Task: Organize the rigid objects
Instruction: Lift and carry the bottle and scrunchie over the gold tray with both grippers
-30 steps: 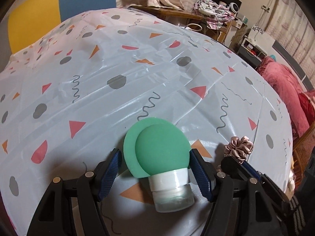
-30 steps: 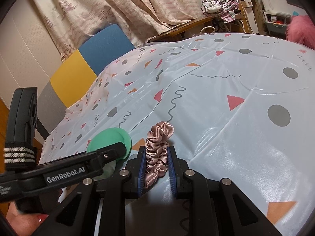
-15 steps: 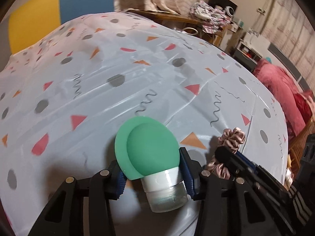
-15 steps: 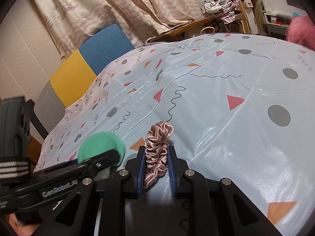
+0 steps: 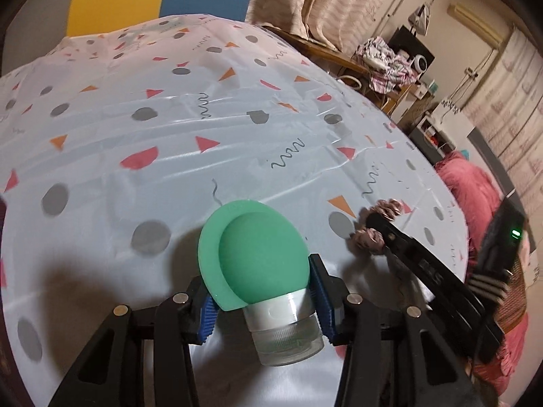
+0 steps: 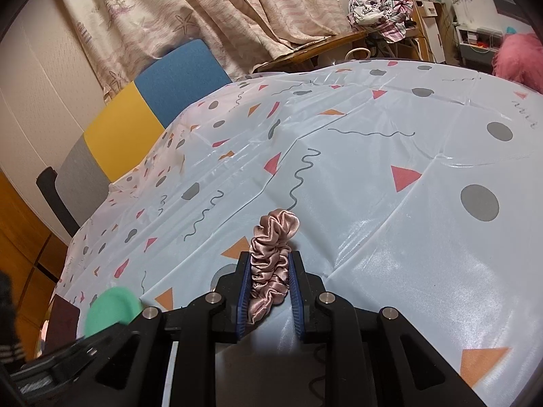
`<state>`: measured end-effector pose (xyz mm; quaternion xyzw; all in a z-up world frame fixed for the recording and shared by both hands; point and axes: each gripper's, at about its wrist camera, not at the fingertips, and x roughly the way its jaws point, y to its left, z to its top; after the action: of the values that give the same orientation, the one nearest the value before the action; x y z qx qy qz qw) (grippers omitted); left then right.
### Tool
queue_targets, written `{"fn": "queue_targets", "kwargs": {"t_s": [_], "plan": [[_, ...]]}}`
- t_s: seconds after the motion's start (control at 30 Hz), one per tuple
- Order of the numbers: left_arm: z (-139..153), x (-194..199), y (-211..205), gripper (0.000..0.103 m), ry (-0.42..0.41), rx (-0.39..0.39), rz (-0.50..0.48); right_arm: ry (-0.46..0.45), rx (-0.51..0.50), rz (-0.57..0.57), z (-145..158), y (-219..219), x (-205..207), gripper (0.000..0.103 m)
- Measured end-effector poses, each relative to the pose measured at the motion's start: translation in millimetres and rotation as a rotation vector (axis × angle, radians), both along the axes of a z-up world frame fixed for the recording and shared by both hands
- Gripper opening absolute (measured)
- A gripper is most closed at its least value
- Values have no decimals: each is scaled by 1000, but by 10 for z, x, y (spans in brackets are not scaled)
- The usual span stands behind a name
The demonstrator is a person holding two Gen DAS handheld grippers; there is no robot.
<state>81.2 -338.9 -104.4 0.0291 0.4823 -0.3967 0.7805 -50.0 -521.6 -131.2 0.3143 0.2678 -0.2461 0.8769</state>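
Observation:
A green silicone travel bottle (image 5: 261, 254) with a white collar and clear cap lies cap-first between the blue pads of my left gripper (image 5: 258, 273), which is shut on its neck just above the patterned tablecloth (image 5: 237, 135). In the right wrist view the same bottle (image 6: 110, 308) shows at the lower left, partly hidden by the left gripper's body. A pink satin scrunchie (image 6: 271, 254) stands squeezed between the pads of my right gripper (image 6: 270, 257), which is shut on it. From the left wrist view, the scrunchie (image 5: 387, 207) and the right gripper (image 5: 376, 224) sit to the right of the bottle.
A chair back (image 6: 152, 108) in yellow, blue and grey stands beyond the table's far edge. A wooden desk (image 6: 325, 47) with piled clothes is behind it, and a pink fluffy thing (image 6: 519, 57) lies at the right. A dark brown object (image 6: 62, 318) sits at the table's left edge.
The left jaws closed onto the green bottle, then carried it leftward across the cloth, away from the right gripper. The right gripper and scrunchie stayed still.

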Motion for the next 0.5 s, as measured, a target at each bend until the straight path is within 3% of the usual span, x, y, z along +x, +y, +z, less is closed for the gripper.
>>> {"fn": "queue_targets", "kwargs": {"t_s": [0.5], "plan": [[424,-287,990,48,20,-133,88,38,-39,-5,21,59,45,21]]}}
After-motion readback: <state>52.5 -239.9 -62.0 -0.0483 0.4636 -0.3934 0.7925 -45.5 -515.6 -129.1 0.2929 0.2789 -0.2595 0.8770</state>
